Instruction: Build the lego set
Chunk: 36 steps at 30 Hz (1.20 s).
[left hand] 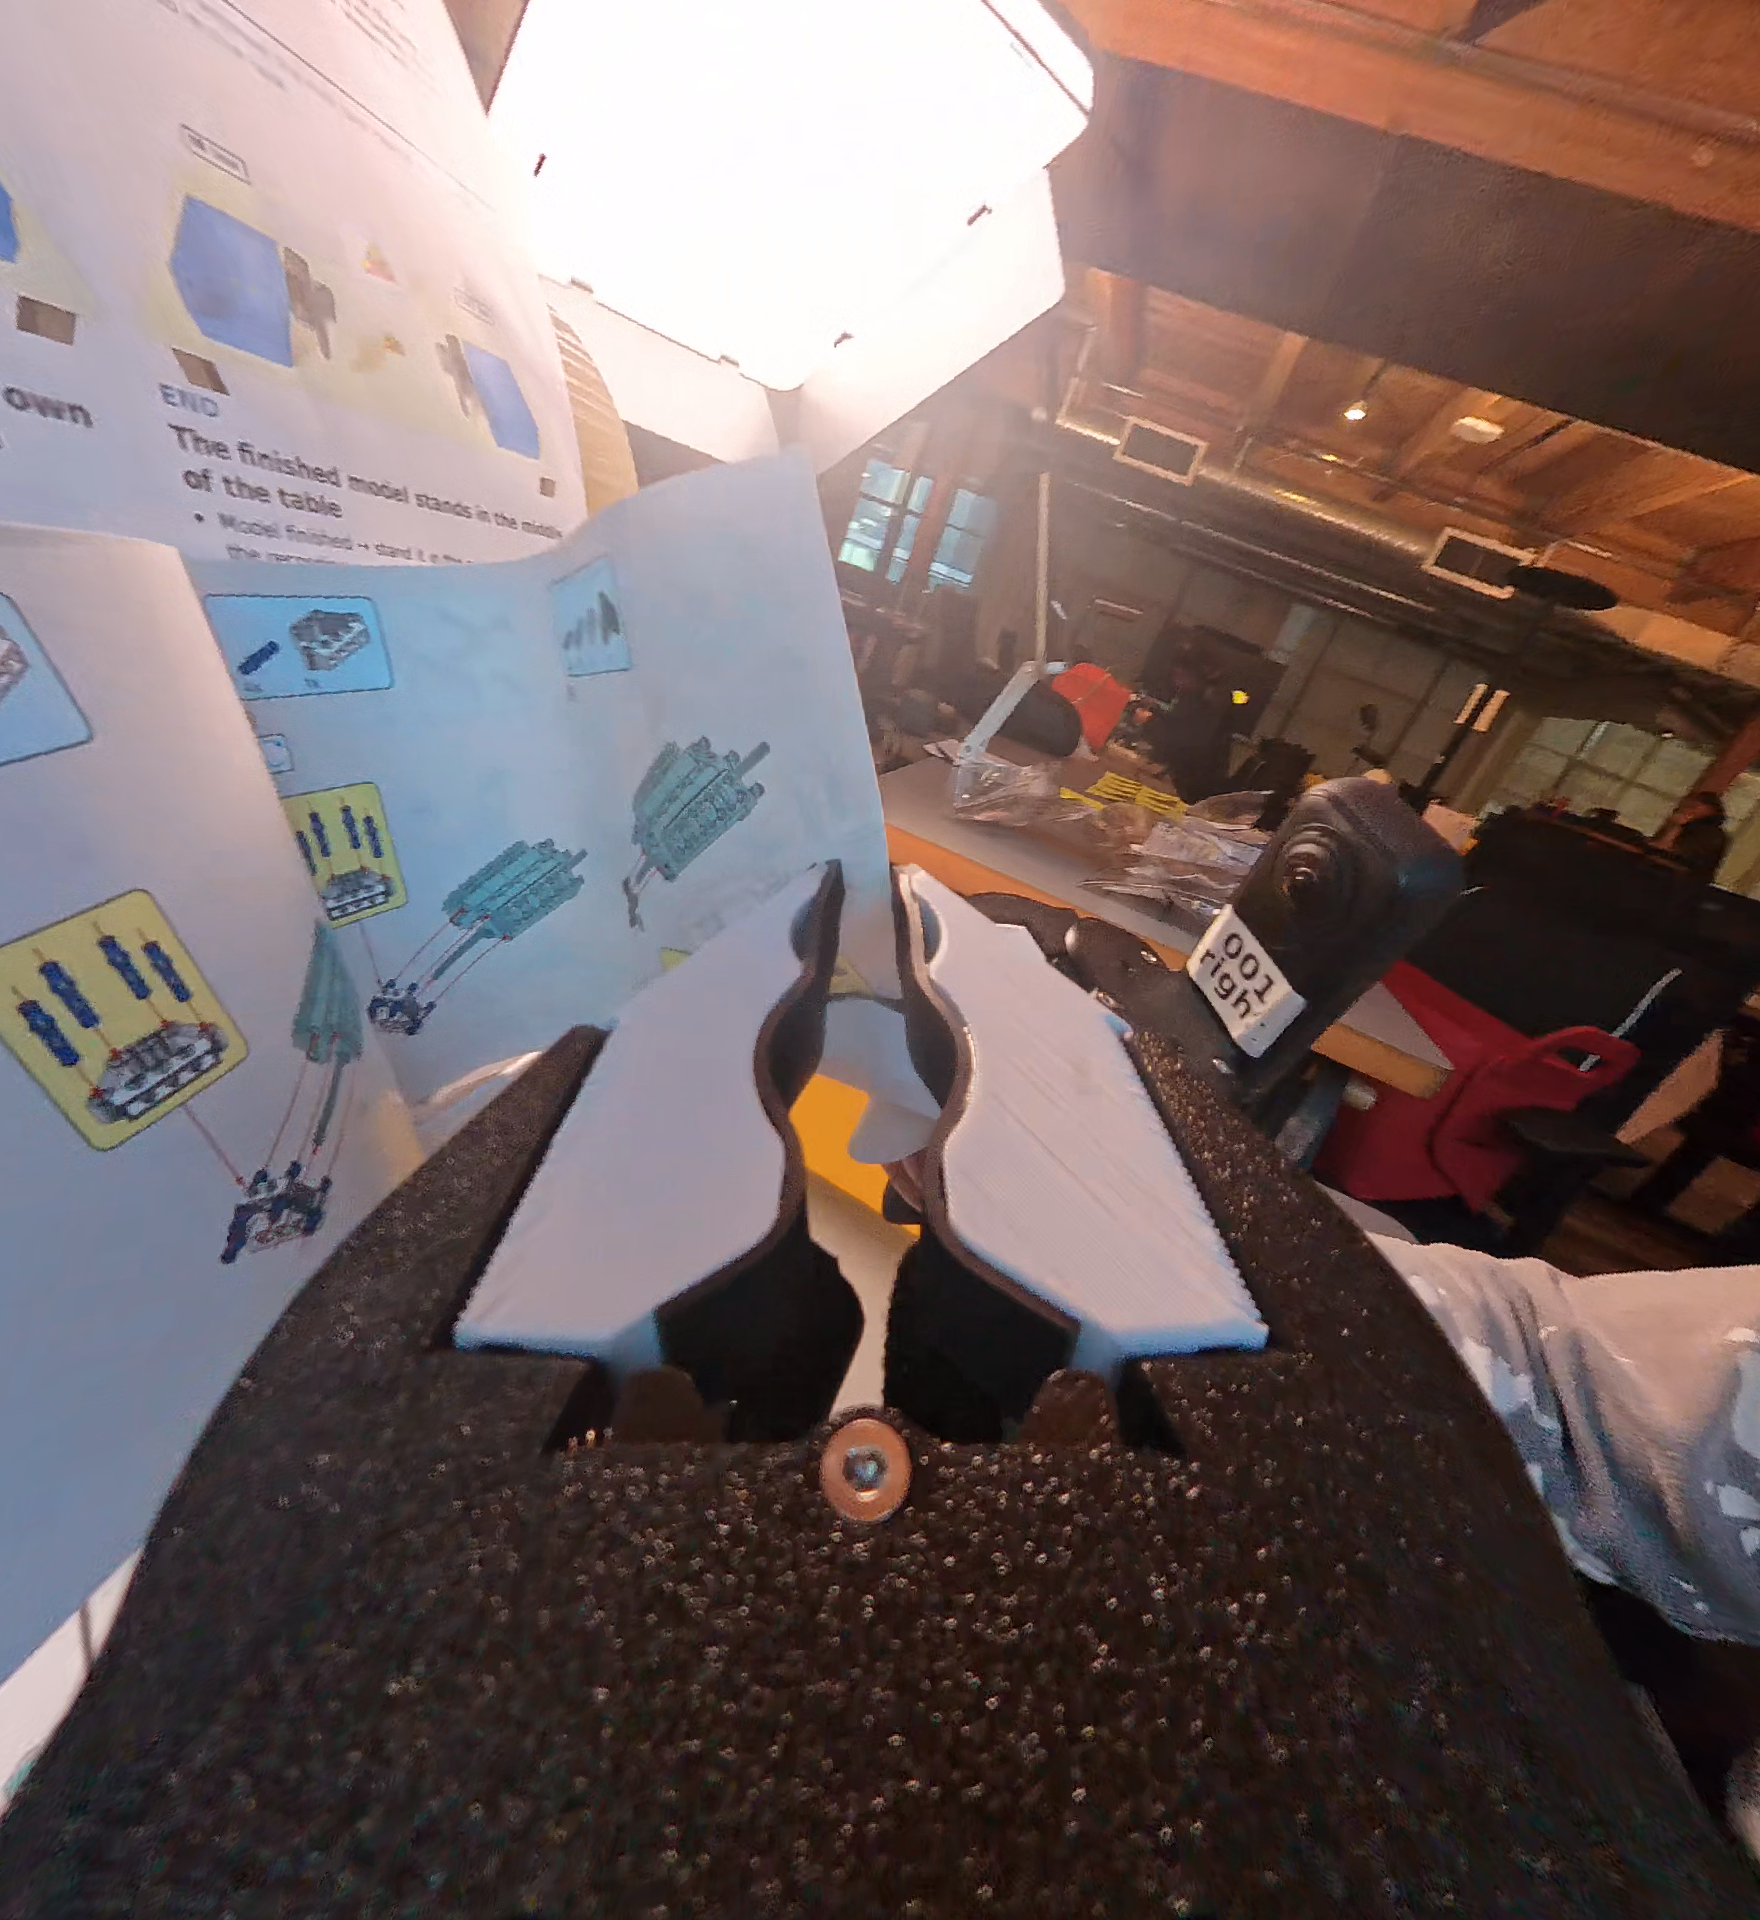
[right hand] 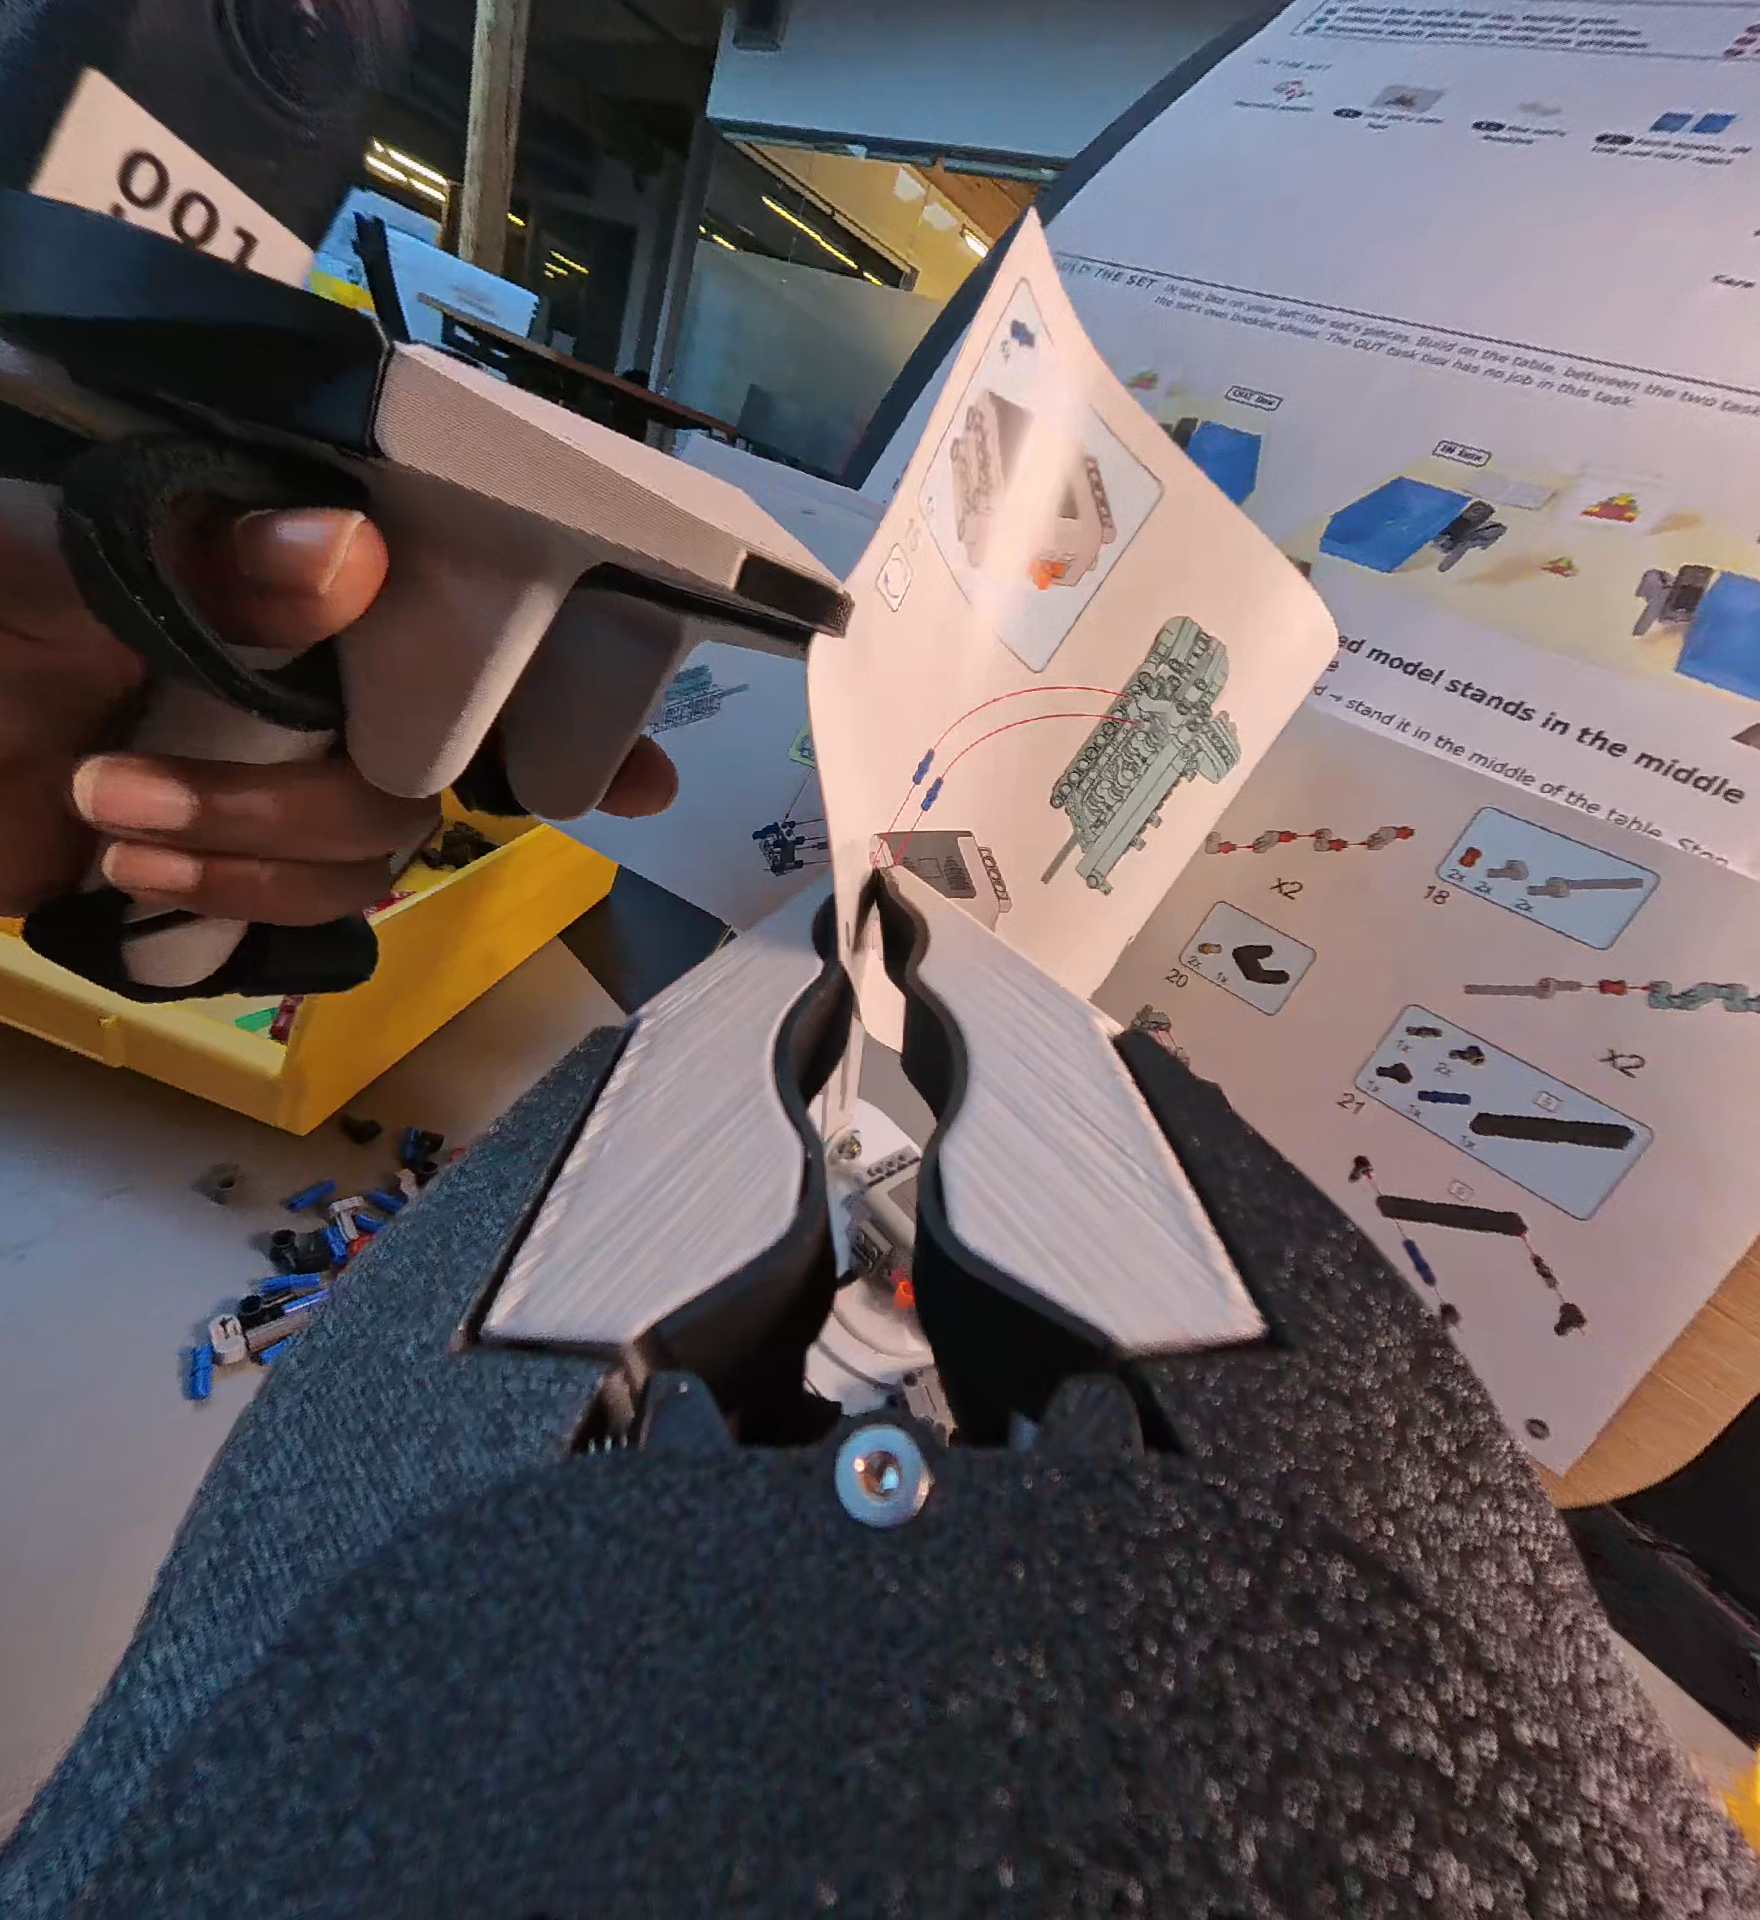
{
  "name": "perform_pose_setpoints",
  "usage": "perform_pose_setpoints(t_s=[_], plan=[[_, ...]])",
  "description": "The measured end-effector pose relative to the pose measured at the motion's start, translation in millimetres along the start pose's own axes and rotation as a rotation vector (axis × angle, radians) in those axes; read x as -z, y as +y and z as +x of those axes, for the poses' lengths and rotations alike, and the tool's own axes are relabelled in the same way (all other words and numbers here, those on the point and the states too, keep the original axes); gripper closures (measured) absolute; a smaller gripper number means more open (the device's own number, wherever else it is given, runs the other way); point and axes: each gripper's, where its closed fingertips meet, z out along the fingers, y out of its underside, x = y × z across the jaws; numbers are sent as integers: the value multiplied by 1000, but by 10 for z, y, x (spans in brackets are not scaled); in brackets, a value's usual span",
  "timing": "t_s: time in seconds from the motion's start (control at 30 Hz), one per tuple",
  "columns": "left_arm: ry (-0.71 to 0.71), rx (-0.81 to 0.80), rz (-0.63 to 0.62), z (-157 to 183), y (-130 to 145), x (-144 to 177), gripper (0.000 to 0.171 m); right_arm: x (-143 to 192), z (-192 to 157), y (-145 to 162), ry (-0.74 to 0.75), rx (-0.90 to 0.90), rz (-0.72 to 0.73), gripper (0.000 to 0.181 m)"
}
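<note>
Clearly, 1 booklet page (right hand: 1052,665) stands upright, pinched at lower edge by right gripper (right hand: 868,899), jaws closed on it. Left gripper (left hand: 868,883) likewise clamps same page (left hand: 543,727) near its edge. 1 open booklet (right hand: 1541,1039) lies beneath, 1 large instruction sheet (right hand: 1478,343) behind. 1 yellow bin (right hand: 263,1039) at left; loose blue and black pins (right hand: 294,1268) scattered on table (right hand: 45,1299), too many to count.
</note>
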Motion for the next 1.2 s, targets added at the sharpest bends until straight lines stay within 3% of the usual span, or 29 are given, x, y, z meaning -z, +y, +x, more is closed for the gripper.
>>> perform_pose_setpoints(t_s=[0.1,0.4,0.63,0.73,0.8,0.87,1.0,1.2], plan=[[103,23,14,80,9,-16,168,42,9,-17,-49,-103,34,179],[207,64,32,140,-7,-44,171,191,35,-61,-196,-310,105,170],[219,66,27,136,1,-4,171,322,-12,-241,-305,-402,187,103],[228,45,11,172,34,-22,171,245,163,-213,-246,-388,145,90],[242,48,2,198,47,-44,171,157,188,-167,-259,-362,105,97],[231,46,-3,183,51,-58,171,114,131,-171,-328,-348,99,126],[192,54,16,84,5,-14,170,89,100,-213,-384,-336,125,160],[123,45,32,-85,-65,64,162,111,167,-188,-407,-410,147,165]])
